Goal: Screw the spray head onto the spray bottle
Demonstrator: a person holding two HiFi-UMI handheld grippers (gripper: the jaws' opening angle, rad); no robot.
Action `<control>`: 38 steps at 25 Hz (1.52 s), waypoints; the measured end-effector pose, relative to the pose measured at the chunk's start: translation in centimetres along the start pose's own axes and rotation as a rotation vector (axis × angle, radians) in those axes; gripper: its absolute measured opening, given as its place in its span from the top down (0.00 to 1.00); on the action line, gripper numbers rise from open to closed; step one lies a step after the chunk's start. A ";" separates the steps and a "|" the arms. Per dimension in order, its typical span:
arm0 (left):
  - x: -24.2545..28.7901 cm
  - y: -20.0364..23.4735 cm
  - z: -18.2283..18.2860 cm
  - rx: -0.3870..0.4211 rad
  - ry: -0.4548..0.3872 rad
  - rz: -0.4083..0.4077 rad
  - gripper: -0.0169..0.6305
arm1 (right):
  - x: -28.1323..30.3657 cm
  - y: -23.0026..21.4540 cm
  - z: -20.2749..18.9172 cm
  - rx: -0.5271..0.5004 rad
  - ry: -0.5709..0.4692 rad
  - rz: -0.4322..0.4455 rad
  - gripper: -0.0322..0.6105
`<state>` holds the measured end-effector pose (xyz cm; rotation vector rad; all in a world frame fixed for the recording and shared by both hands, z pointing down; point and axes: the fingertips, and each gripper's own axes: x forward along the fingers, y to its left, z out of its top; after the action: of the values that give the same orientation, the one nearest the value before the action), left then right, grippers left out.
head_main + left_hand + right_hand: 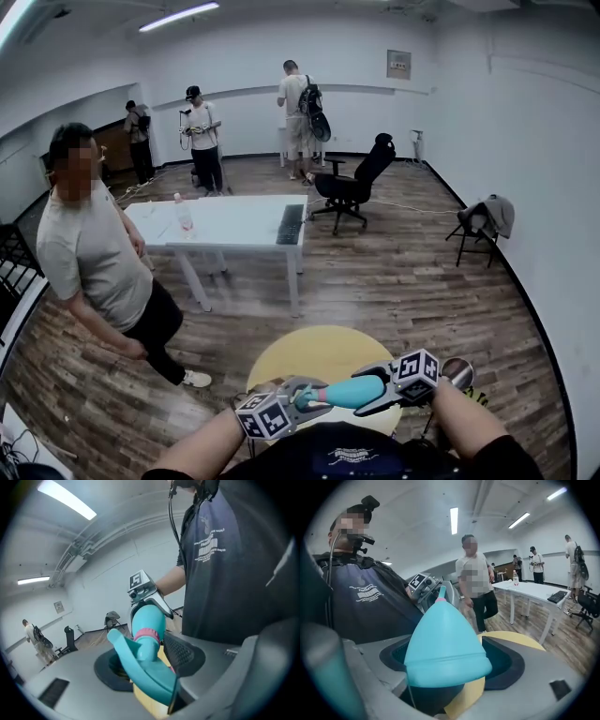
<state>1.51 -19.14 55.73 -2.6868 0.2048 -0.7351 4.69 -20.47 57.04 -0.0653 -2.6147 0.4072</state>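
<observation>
At 6 o'clock, over a yellow bench [309,354], the right claw [449,665] grips the bottle [349,392] level while the left claw [146,663] clamps its spray head [137,659], seemingly steadying one so the other twists.

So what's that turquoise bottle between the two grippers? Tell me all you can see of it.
The spray bottle is turquoise, smooth plastic by its look, wide at the base and tapering to a neck with a pink collar. It is held on its side in the air over the yellow table. The right gripper clamps its base; the left gripper grips the spray head at its neck.
</observation>
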 end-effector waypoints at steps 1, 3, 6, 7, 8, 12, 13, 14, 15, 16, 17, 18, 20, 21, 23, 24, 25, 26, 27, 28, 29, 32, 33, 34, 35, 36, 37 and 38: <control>0.0 0.2 0.0 -0.041 -0.014 0.007 0.65 | -0.2 -0.1 0.2 0.003 -0.009 -0.012 0.25; -0.4 1.3 -0.2 -0.194 -0.068 0.045 0.62 | -0.5 -0.7 1.1 0.011 -0.038 -0.067 0.25; -2.4 4.3 -1.9 -0.558 -0.195 0.131 0.53 | -1.4 -2.8 1.8 0.017 -0.078 -0.215 0.25; -3.5 5.1 -2.8 -0.692 -0.256 0.152 0.47 | -1.6 -3.3 1.4 0.005 -0.080 -0.259 0.25; -4.5 5.7 -3.7 -0.814 -0.318 0.170 0.44 | -1.6 -3.6 0.8 -0.013 -0.076 -0.294 0.25; -5.3 5.7 -5.0 -0.942 -0.403 0.157 0.39 | -0.8 -3.3 -0.9 -0.069 -0.052 -0.334 0.25; -4.5 5.1 -4.3 -0.869 -0.360 0.133 0.38 | -0.4 -2.9 -0.9 -0.072 -0.048 -0.308 0.25; -3.4 4.2 -3.4 -0.765 -0.305 0.104 0.38 | 0.1 -2.4 -0.6 -0.069 -0.047 -0.269 0.25; -2.3 3.1 -2.3 -0.634 -0.254 0.070 0.38 | 0.6 -1.9 -0.1 -0.059 -0.050 -0.219 0.25; -1.5 2.0 -1.2 -0.491 -0.218 0.036 0.46 | 1.1 -1.3 0.2 -0.043 -0.052 -0.162 0.25; -1.1 1.0 -0.4 -0.362 -0.197 0.009 0.60 | 1.4 -0.8 0.2 -0.022 -0.052 -0.101 0.24; -1.0 0.4 0.2 -0.266 -0.179 -0.010 0.61 | 1.5 -0.3 0.0 0.006 -0.054 -0.045 0.24; -0.9 -0.1 0.3 -0.146 -0.118 -0.022 0.62 | 1.6 0.2 -0.7 0.050 -0.047 0.022 0.25; -0.9 -0.2 0.1 -0.102 -0.086 -0.022 0.62 | 1.7 0.2 -1.0 0.054 -0.032 0.033 0.25; -0.9 -0.2 -0.1 -0.059 -0.058 -0.021 0.62 | 2.0 0.2 -1.4 0.047 -0.006 0.039 0.25; -0.9 -0.1 -0.1 -0.071 -0.066 -0.021 0.62 | 2.1 0.1 -1.4 0.045 -0.004 0.034 0.25; -0.9 0.1 0.0 -0.112 -0.090 -0.018 0.62 | 2.0 0.0 -1.1 0.047 -0.014 0.023 0.25; -1.0 0.6 0.1 -0.180 -0.119 -0.005 0.62 | 1.7 -0.3 -0.4 0.053 -0.035 0.003 0.25; -1.2 1.5 0.0 -0.269 -0.147 0.022 0.61 | 1.2 -0.8 0.5 0.062 -0.062 -0.026 0.25; -1.6 2.7 -0.4 -0.375 -0.176 0.062 0.58 | 0.6 -1.4 1.1 0.069 -0.087 -0.064 0.25; -2.1 3.9 -1.1 -0.491 -0.208 0.105 0.56 | 0.1 -2.1 1.2 0.078 -0.109 -0.106 0.25; -4.2 6.0 -4.2 -0.817 -0.324 0.199 0.42 | -1.1 -3.7 0.0 0.114 -0.153 -0.210 0.25; -4.8 6.2 -5.1 -0.883 -0.346 0.215 0.40 | -1.2 -3.9 -0.4 0.118 -0.153 -0.234 0.25; -5.2 6.3 -5.9 -0.916 -0.351 0.224 0.40 | -1.3 -3.9 -0.8 0.116 -0.145 -0.248 0.25; -5.3 6.2 -6.2 -0.917 -0.339 0.224 0.40 | -1.1 -3.8 -1.0 0.110 -0.134 -0.253 0.25; -5.1 5.9 -6.2 -0.888 -0.314 0.214 0.40 | -0.7 -3.6 -1.1 0.098 -0.119 -0.249 0.25; -4.5 5.4 -5.8 -0.833 -0.277 0.190 0.40 | -0.2 -3.3 -1.1 0.079 -0.102 -0.238 0.25; -3.6 4.6 -5.2 -0.756 -0.232 0.154 0.38 | 0.4 -2.9 -1.0 0.056 -0.082 -0.218 0.25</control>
<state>-4.43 -24.17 56.56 -3.3687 0.7495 -0.3220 4.88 -22.91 58.99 0.2586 -2.6523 0.4121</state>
